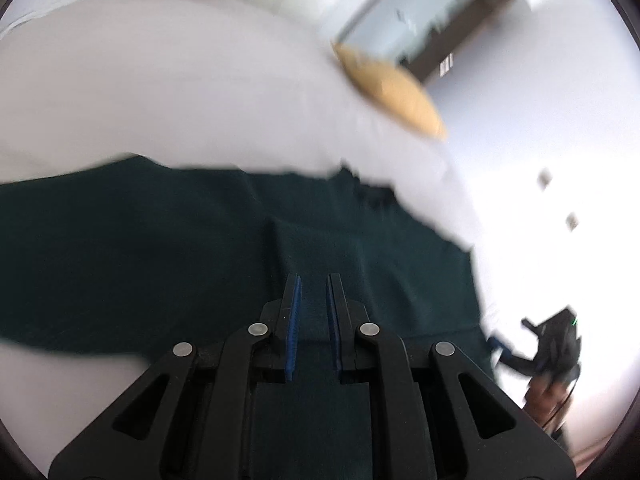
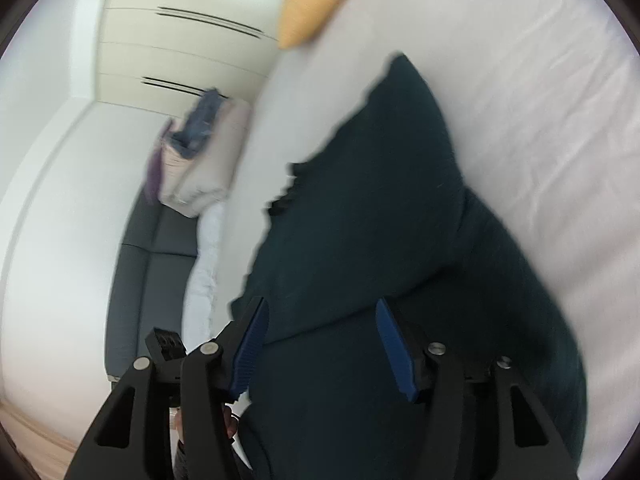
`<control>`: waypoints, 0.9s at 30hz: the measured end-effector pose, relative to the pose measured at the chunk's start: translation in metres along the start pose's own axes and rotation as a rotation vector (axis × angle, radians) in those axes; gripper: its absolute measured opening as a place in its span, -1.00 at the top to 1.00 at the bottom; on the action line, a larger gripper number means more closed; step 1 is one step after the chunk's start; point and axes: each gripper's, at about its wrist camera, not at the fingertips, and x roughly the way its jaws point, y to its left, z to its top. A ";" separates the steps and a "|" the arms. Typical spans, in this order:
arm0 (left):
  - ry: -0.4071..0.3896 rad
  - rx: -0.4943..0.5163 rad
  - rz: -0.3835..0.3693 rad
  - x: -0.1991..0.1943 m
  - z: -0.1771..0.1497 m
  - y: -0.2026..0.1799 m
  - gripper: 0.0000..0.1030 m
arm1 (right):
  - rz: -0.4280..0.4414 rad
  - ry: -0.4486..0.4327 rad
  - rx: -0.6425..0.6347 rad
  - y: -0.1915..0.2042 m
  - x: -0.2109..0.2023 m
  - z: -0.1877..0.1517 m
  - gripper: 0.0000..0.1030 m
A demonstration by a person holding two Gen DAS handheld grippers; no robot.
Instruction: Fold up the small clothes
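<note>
A: Jaws first. The left gripper [image 1: 313, 280] has its jaws standing a narrow way apart, with dark cloth visible in the gap but no pinch on it. The right gripper [image 2: 320, 308] has its jaws spread wide, its blue pads [image 2: 394, 350] clear of the fabric.

B: And the garment?

A: The dark green garment [image 2: 380, 208] lies on the white bed [image 2: 540, 120], directly ahead of and beneath both grippers. In the right wrist view its long axis runs away from the jaws, tapering to a point toward the yellow pillow [image 2: 308, 4].

B: Which is nearer?

A: Both hover over it; neither is plainly closer. Judging by the layers under the right jaws, one fold looks laid.
</note>
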 end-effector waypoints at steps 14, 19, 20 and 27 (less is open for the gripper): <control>-0.492 -0.856 -0.062 -0.196 -0.068 0.240 -0.81 | 0.053 0.073 -0.037 0.070 0.024 -0.120 -0.32; -0.536 -1.022 -0.091 -0.204 -0.079 0.284 -0.69 | 0.045 0.092 -0.058 0.088 0.030 -0.134 -0.32; -0.537 -1.041 -0.102 -0.196 -0.077 0.282 -0.62 | 0.044 0.094 -0.059 0.092 0.032 -0.136 -0.32; -0.556 -1.148 -0.094 -0.189 -0.085 0.312 -0.32 | 0.050 0.113 -0.083 0.106 0.034 -0.145 -0.32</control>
